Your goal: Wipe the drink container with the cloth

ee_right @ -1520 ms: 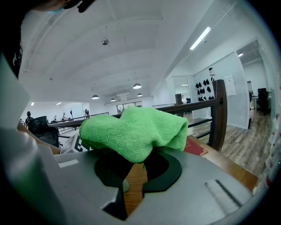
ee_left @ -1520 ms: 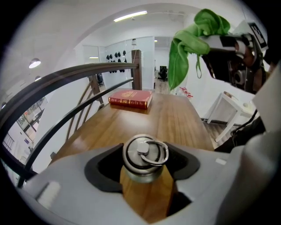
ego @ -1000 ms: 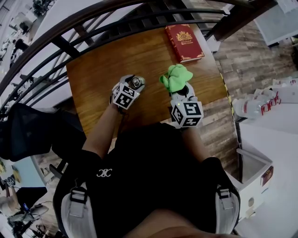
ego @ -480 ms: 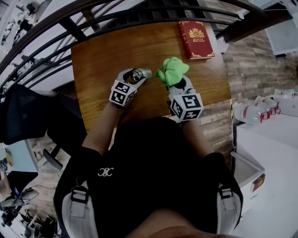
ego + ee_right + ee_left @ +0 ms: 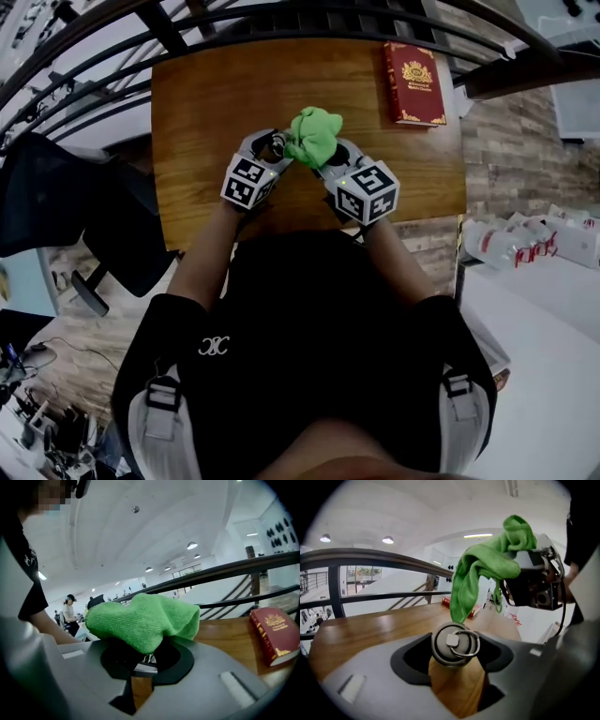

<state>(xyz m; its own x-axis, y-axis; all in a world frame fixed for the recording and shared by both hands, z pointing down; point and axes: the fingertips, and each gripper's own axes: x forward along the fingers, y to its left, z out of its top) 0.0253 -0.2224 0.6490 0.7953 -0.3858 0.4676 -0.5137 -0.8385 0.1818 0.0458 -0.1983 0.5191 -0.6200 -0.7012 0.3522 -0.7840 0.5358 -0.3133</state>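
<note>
Left gripper (image 5: 266,150) is clamping the drink container (image 5: 454,643), jaws pressing in on both sides of its round body just under the cap. The container is a small metal vessel with a flat cap and a loose ring on top. It is sitting over the near part of the wooden table (image 5: 206,103); I cannot tell if its base is resting on the wood. Right gripper (image 5: 326,159) is pinching the green cloth (image 5: 143,619), jaws closed on a fold, with the rest bunching up over the jaw tips and one tail hanging down. The cloth is hovering right beside the container's top, and contact is not clear from any view. A red book (image 5: 415,82) is lying at the far right corner, well apart.

Handling guess: the container looks rigid, smooth and probably slick. Being round, it could spin or slide in the jaws under sideways rubbing, so the hold on the body below the cap seems the right place and needs to be firm. The cloth looks soft, limp, light and grippy. The loose bunch is the wiping face, and the pinched fold is the safe hold.
</note>
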